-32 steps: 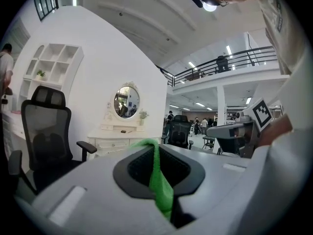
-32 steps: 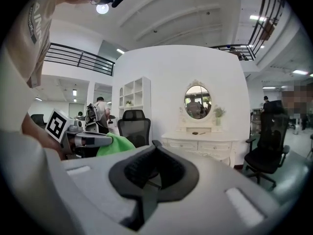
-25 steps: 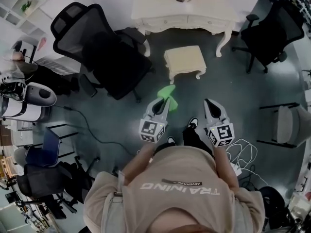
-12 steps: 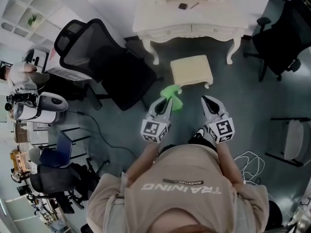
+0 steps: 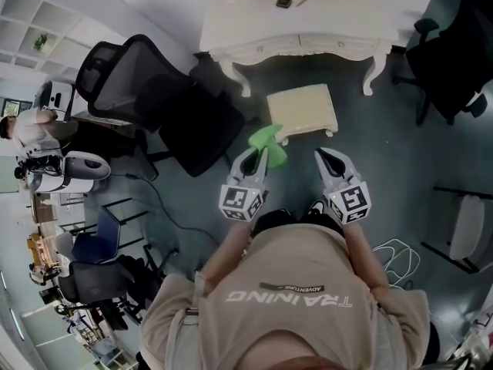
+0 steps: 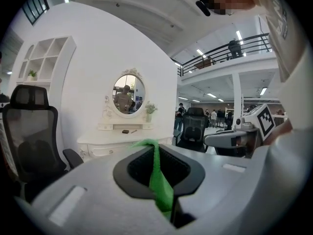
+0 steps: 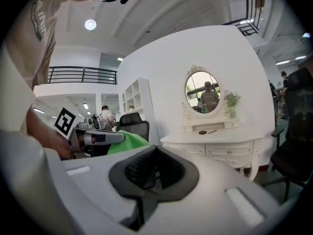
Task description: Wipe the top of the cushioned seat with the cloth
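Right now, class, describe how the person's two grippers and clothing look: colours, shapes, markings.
The left gripper and right gripper are light grey tapered shells with black ribbed pads. Each carries a cube with black-and-white square markers. The person wears a beige T-shirt.

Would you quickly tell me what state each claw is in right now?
Left claw: closed on the cloth.
Right claw: closed, holding nothing.

Bright, even indoor light falls from ceiling lamps (image 7: pixel 90 24), with soft shadows. Both gripper views curve strongly and darken to black at the corners.
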The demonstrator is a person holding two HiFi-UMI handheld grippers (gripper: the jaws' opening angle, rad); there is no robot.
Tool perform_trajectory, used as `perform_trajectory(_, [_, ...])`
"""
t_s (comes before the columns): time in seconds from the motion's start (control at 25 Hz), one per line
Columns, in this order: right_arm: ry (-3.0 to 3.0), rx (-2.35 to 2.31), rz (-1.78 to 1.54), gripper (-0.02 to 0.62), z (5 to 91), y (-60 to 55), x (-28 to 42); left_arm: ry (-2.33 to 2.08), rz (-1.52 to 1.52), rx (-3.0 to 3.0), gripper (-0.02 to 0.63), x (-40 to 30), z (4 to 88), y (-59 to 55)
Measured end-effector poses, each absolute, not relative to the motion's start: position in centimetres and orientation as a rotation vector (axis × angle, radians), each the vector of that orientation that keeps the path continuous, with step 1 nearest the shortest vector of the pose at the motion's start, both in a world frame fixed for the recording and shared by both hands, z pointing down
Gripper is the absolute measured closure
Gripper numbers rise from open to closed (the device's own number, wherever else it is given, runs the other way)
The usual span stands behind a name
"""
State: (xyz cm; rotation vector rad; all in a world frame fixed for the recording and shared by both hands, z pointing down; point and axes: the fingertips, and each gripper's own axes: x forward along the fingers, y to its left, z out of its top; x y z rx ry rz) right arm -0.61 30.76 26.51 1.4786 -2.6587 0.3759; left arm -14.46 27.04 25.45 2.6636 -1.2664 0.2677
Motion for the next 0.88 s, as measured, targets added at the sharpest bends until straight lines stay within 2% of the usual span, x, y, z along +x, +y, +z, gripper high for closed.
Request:
perform_trajectory(0.32, [-2.574,1.554,0.385,0.591,27.6,25.5,-1.0,-1.174,0.256,2.697,0.581,-15.1,27.2,21.3])
perform_trajectory(0.88, [-2.431,1.667,0.306,0.591,26.0,17.0,-6.1,-1.006,0.184,2.729,0.581,-19.6,28.8,9.9])
